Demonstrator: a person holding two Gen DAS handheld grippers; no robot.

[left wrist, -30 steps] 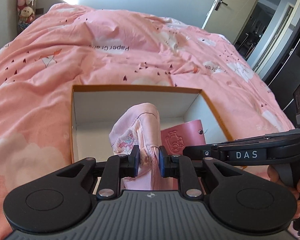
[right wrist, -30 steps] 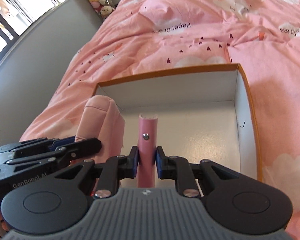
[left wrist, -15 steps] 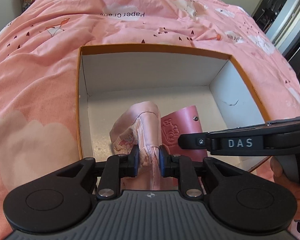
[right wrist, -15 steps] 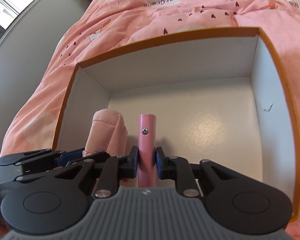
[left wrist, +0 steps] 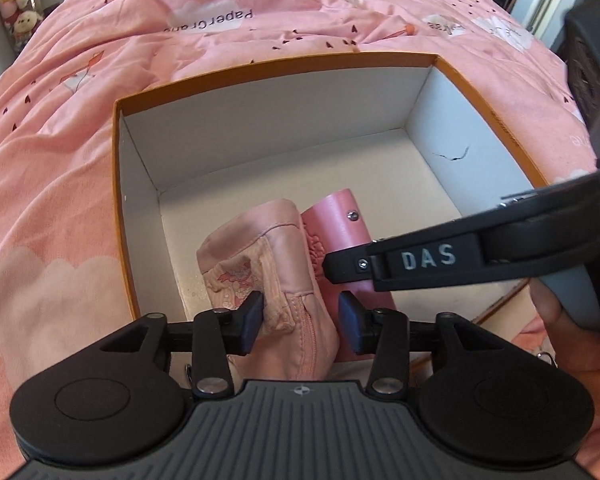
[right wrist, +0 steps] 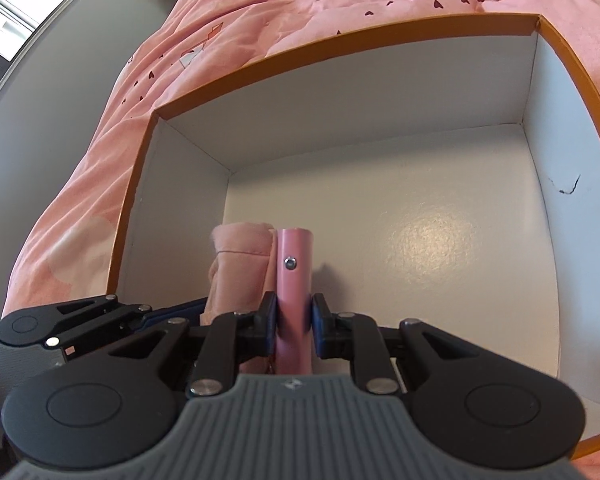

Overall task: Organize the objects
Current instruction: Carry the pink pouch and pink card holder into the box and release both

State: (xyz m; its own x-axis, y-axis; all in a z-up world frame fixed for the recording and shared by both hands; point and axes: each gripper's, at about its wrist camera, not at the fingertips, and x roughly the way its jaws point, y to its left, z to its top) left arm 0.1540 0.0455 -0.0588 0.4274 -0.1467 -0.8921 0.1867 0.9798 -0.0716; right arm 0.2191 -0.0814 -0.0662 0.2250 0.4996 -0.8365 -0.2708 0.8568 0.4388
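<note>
Left gripper (left wrist: 300, 318) just opened wide, fabric pouch (left wrist: 268, 264) loose between pads, resting on box (left wrist: 220, 148) floor. Right gripper (right wrist: 294, 322) clamped on pink leather case (right wrist: 294, 280), lower than before. Only left view: embossed case face, a hand (left wrist: 572, 344).
</note>
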